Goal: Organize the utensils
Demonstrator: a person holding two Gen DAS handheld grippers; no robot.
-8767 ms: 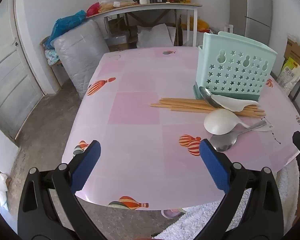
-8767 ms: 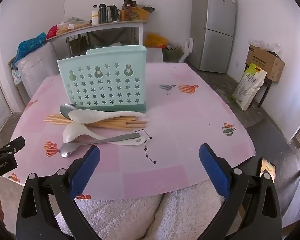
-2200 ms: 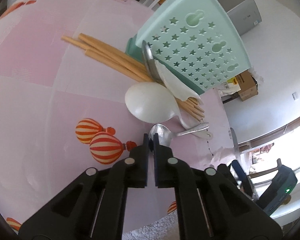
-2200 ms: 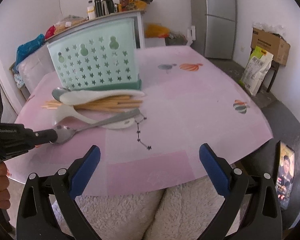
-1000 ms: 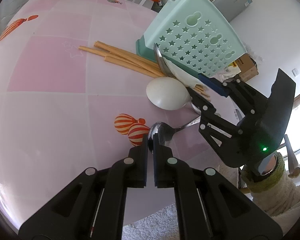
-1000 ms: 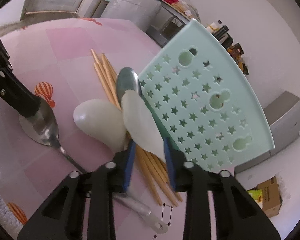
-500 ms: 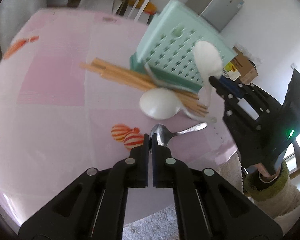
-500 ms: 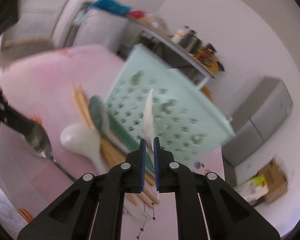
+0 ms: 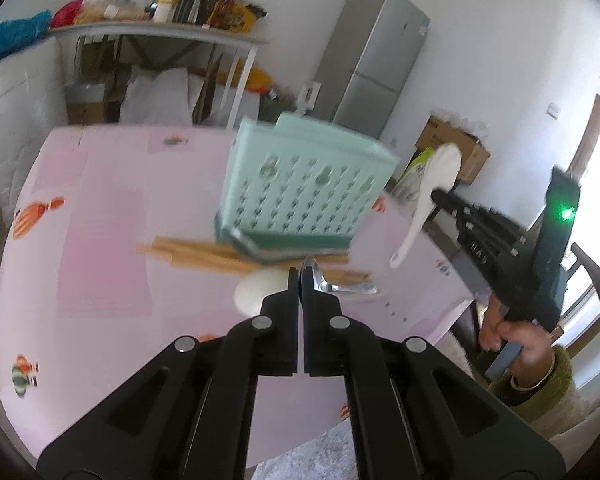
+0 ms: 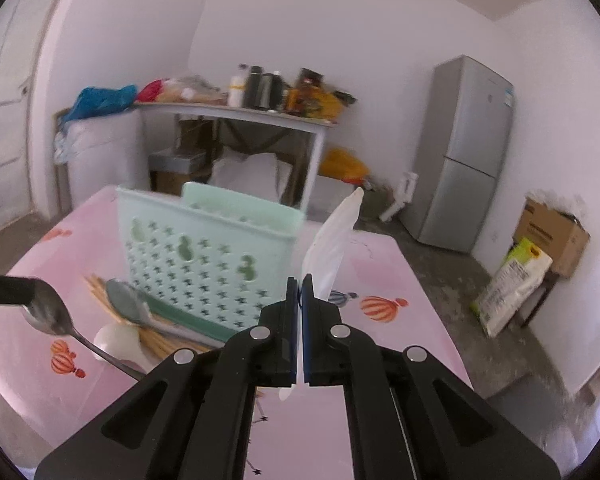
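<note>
My left gripper (image 9: 300, 276) is shut on the bowl of a metal spoon (image 9: 320, 280), held above the pink table with its handle pointing right. My right gripper (image 10: 300, 292) is closing tight on the handle of a white plastic spoon (image 10: 332, 248), bowl up, beside the right end of the mint-green star-holed utensil holder (image 10: 204, 248). The left wrist view shows that white spoon (image 9: 432, 184) in the air to the right of the holder (image 9: 300, 188). At the holder's foot lie wooden chopsticks (image 9: 204, 254), a second white spoon (image 9: 260, 286) and a second metal spoon (image 10: 126, 302).
The pink balloon-print table (image 10: 380, 340) ends close in front of me. A hand (image 9: 512, 336) grips the right tool past the table's right edge. Behind stand a loaded side table (image 10: 240, 116), a grey fridge (image 10: 472, 152), a cardboard box (image 10: 552, 232) and a sack (image 10: 512, 288).
Both grippers have risen. The right one shut on the white spoon, lifted it off the pile and rolled upright. The left has carried the metal spoon up off the table.
</note>
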